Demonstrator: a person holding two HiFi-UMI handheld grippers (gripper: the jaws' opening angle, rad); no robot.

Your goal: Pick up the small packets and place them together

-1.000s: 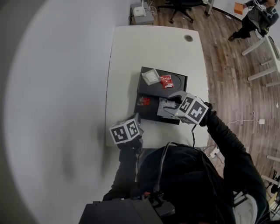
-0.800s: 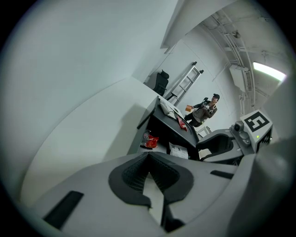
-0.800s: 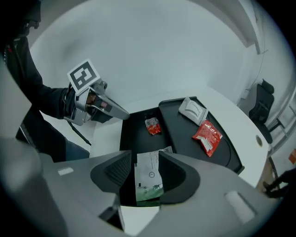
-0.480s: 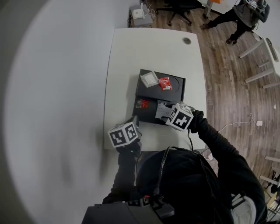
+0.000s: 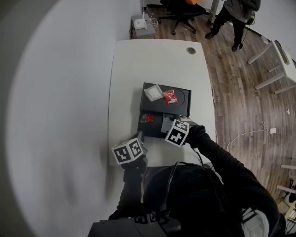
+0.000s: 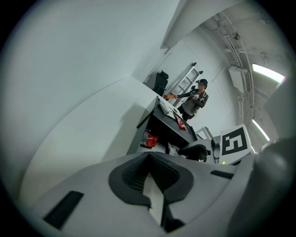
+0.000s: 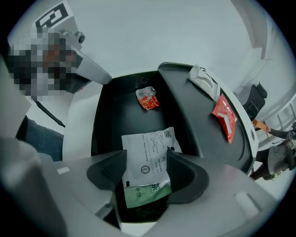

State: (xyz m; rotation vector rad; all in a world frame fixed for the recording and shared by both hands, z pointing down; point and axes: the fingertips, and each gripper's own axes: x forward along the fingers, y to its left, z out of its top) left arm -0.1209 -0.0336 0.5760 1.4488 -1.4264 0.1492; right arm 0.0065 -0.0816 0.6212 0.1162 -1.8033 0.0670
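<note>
right claw [image 7: 146, 167]: it was held steeply downward over the lower tray [image 7: 111, 120], its jaws spread wide and just opened further; nothing was pinched.
white-and-green packet [image 7: 148, 148]: it was laid flat on the lower tray, between the right claw's parted jaws, with a pad at either side edge.
left claw [image 6: 150, 180]: its jaws were pressed together with nothing between them; it was kept near the table's near edge, left of the trays, and pointed slantwise down.
small red packet [image 7: 148, 98]: it was found further along the same lower tray, well apart from the white-and-green one.
raised black box [image 7: 194, 111]: it was set just beyond the lower tray, on the white table [image 5: 157, 60].
red packet [image 7: 225, 115]: it was laid on top of the raised box.
white packet [image 7: 203, 78]: it was placed on the same box top, near the red packet but not touching it.
background: a person [image 5: 236, 14] was seen standing on the wooden floor beyond the table.
</note>
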